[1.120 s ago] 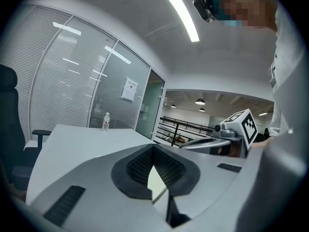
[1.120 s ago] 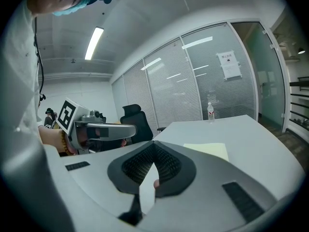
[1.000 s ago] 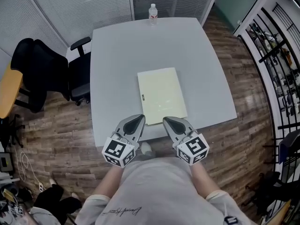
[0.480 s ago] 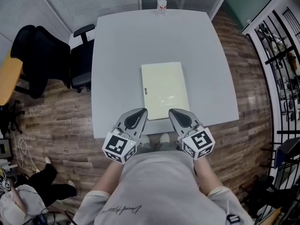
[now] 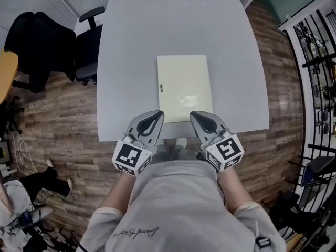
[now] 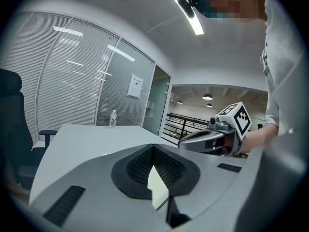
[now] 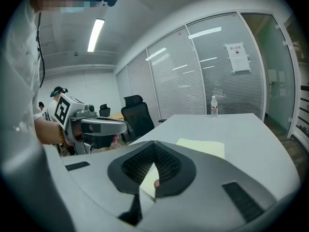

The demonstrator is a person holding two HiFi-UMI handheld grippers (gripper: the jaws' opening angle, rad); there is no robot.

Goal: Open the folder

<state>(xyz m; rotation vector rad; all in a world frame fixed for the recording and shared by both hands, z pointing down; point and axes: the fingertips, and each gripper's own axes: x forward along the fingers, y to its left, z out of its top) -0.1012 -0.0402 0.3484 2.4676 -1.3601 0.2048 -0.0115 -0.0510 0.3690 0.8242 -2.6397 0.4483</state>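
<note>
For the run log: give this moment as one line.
folder: closed, flat on table; left gripper: shut, empty; right gripper: shut, empty; both by folder's near edge

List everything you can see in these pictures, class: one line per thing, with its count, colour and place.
table: one, grey, centre of the head view
folder: one, pale yellow, closed, flat on the table near its front edge
water bottle: one, clear, upright at the table's far edge
office chairs: two, black, left of the table
desk top: one, orange, at the left edge beyond the chairs
floor: brown wood planks, all round the table
shirt: one, grey, on the person at the bottom
left tongs: one, grey with a marker cube, shut and empty, by the folder's near left corner
right tongs: one, same make, shut and empty, by the near right corner
</note>
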